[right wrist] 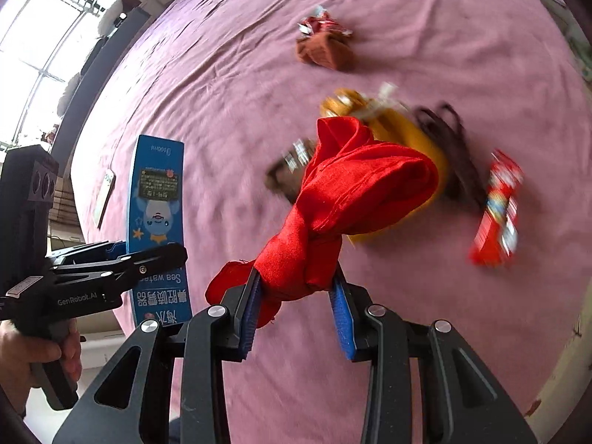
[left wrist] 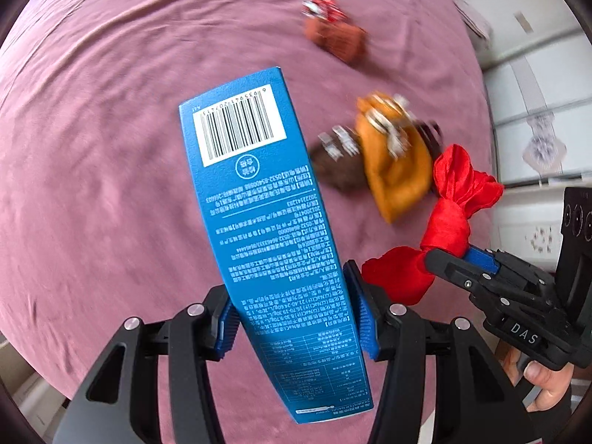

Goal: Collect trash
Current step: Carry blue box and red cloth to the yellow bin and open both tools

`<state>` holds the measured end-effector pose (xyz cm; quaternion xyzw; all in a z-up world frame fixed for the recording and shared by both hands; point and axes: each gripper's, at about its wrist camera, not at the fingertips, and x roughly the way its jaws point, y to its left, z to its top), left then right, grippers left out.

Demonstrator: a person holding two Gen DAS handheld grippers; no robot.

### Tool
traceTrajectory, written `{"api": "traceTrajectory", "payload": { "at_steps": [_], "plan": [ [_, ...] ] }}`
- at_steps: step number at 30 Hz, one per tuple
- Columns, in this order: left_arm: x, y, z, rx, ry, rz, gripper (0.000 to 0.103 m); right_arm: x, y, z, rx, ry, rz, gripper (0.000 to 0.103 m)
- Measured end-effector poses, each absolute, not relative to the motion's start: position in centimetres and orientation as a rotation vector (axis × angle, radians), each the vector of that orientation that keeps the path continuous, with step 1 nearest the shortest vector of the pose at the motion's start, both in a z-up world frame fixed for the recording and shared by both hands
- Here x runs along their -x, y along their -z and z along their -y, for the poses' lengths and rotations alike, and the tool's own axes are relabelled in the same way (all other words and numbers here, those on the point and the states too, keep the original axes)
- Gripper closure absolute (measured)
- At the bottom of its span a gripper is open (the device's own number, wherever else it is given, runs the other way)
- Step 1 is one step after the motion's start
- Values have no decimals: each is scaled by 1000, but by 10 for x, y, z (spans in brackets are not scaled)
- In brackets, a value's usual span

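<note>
Left gripper: clamping a blue carton, holding it above the pink bedspread.
Right gripper: pinching a knotted red cloth, lifted off the bedspread.
Left behind: orange cloth lying at 2 o'clock from the carton; brown cloth and wrapper at 1 o'clock; red packet at 3 o'clock of the red cloth.

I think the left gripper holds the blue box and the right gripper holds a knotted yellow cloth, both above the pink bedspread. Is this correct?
Not quite. The cloth in the right gripper is red, not yellow: the right wrist view shows the knotted red cloth clamped between its blue pads. An orange-yellow cloth lies on the pink bedspread instead. The left gripper does hold the blue box.
</note>
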<state>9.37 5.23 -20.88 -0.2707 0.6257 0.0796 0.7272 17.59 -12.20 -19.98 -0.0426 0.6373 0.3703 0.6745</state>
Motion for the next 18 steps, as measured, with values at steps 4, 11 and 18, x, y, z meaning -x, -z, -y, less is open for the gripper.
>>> {"api": "traceTrajectory", "payload": {
  "at_steps": [4,11,18],
  "plan": [
    [-88,203,-10,514,-118,-1406,51,-160,196,160,77,-789,-1433,68],
    [-87,193,65,407,-6,-1440,51,-138,191,243,-15,-684,-1434,68],
    [-90,191,147,312,113,-1469,51,-122,190,320,-91,-596,-1429,68]
  ]
}}
